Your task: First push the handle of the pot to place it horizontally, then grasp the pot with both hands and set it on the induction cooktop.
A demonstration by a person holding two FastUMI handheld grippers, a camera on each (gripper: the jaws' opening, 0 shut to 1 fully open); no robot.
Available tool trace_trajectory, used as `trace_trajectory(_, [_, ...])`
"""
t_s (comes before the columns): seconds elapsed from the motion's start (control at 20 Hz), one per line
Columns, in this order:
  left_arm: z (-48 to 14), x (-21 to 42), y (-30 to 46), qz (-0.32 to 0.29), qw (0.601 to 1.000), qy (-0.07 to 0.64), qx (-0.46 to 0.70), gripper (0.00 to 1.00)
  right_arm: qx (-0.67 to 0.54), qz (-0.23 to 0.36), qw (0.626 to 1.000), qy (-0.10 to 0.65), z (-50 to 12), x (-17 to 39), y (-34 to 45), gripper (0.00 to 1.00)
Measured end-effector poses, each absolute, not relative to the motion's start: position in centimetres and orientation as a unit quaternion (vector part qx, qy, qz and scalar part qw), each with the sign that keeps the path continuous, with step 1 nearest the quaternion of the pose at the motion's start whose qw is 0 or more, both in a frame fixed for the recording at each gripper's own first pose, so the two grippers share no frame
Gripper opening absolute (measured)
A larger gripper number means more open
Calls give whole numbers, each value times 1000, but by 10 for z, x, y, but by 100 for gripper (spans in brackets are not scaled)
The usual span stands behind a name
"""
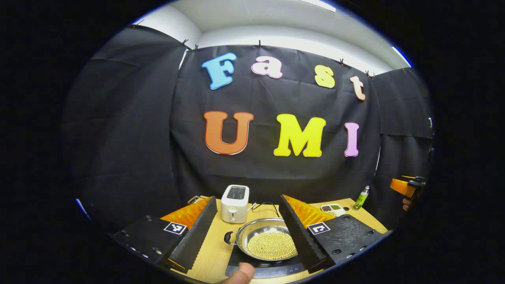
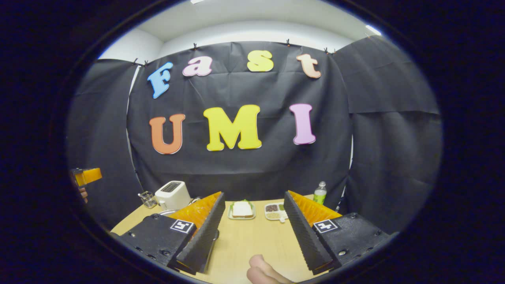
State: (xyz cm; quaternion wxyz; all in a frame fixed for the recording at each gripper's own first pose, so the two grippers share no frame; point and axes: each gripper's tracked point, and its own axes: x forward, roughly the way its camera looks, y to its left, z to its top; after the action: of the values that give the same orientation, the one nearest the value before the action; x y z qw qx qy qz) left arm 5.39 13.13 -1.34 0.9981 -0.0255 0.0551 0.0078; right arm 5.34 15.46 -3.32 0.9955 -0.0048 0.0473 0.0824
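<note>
Your wooden table (image 2: 252, 240) carries everything. In the left gripper view the induction cooktop (image 1: 272, 269) lies at the near edge, and the steel pot (image 1: 265, 236), filled with pale beans (image 1: 272, 245), already sits on it, one dark side handle (image 1: 230, 238) showing at its left. By the look of it the placing is done, so only a clean retreat is left: lift both tools straight up and back, clear of rim and handle.

Your left gripper (image 1: 248, 232) has its fingers spread wide, holding nothing, above the pot. Your right gripper (image 2: 254, 232) is likewise agape and empty over bare table.

Behind stand a white toaster (image 1: 235, 204), a sandwich plate (image 2: 241, 210), a divided snack tray (image 2: 275, 211) and a green bottle (image 2: 320, 193).

Fingers carry square black-and-white markers; no label is legible.
</note>
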Motion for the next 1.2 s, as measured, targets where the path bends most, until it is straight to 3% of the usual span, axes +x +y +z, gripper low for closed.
trace_trajectory(0.45, [-11,9,97,12,1000,7,6,95,-2,53,998,18,-16,-17,87,98])
trace_trajectory(0.65, [-31,-2,76,17,1000,16,13,95,-10,42,999,10,-14,-26,71,96])
trace_trajectory(0.85, [-21,-9,63,1,1000,-4,-17,95,-29,14,999,-12,-3,-33,57,98])
trace_trajectory(1.1, [-13,-11,67,-2,1000,-14,-17,95,-36,19,999,-6,-7,-38,60,98])
trace_trajectory(1.15, [-12,-11,68,1,1000,-13,-15,84,-38,19,999,-8,-7,-39,60,96])
trace_trajectory(1.2, [-12,-11,67,-1,1000,-14,-16,95,-38,23,999,-7,-8,-40,64,98])
